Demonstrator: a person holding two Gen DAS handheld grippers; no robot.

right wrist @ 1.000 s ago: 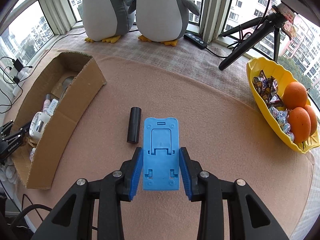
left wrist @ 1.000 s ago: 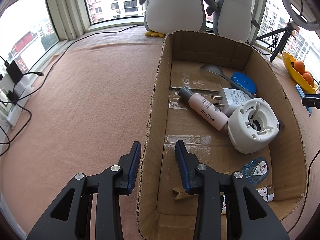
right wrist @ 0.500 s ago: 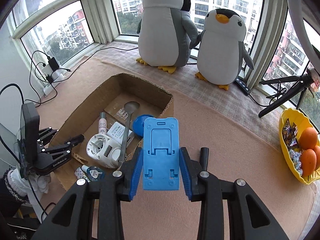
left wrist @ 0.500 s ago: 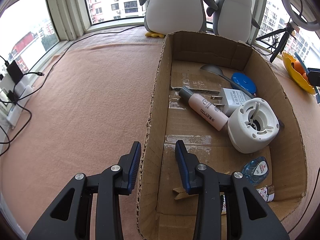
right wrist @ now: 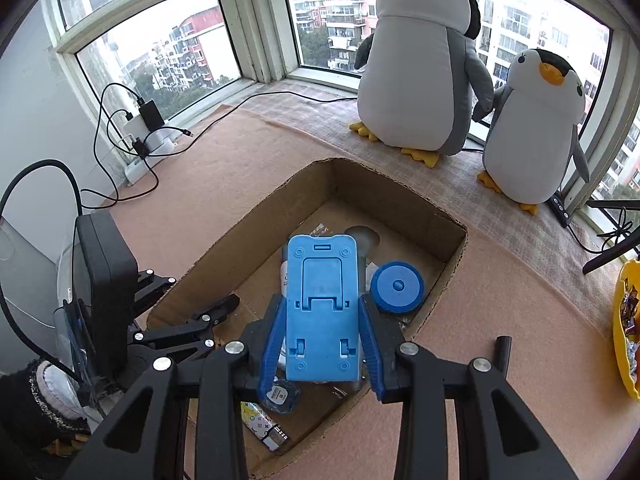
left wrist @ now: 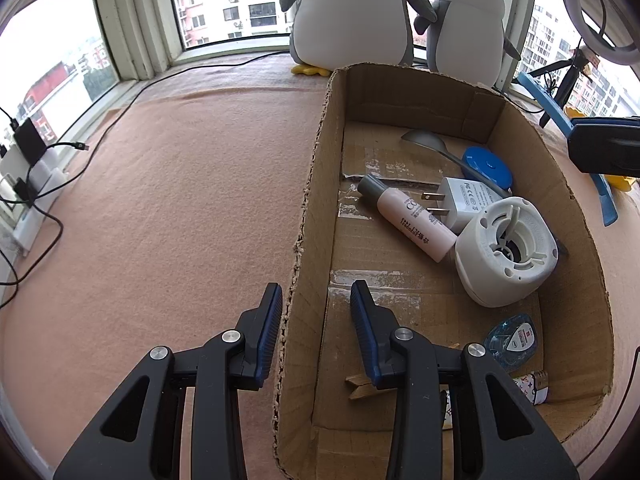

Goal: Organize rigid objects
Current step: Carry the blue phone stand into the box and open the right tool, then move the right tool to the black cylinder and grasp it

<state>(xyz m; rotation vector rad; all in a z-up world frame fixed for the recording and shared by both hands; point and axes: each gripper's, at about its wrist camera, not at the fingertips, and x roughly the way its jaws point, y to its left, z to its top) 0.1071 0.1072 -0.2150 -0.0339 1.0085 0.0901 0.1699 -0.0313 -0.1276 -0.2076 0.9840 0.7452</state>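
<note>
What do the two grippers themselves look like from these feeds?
Both match. The left gripper and right gripper have matte black, triangular-cutout linkage arms with silver round pivot bolts. The jaws carry blue ribbed pads on their inner faces. In the right wrist view, the left unit shows a black box-shaped body with a black cable, and a dark knitted cuff behind it.

Hidden, cropped and unreadable parts

In the right wrist view, box [right wrist: 384, 196] contents mostly masked by blue stand [right wrist: 322, 308]: only a sliver of bottle [right wrist: 284, 276] and the bowl of the spoon [right wrist: 366, 236] visible; patterned lighter [right wrist: 262, 426] partly under the right gripper [right wrist: 322, 354] arms; yellow bowl [right wrist: 624, 328] cropped at the right border. In the left wrist view, wooden clip [left wrist: 360, 384] half covered by a left gripper [left wrist: 316, 304] finger; bottle print too small to read; larger penguin's [left wrist: 352, 12] head cropped at the top.
</note>
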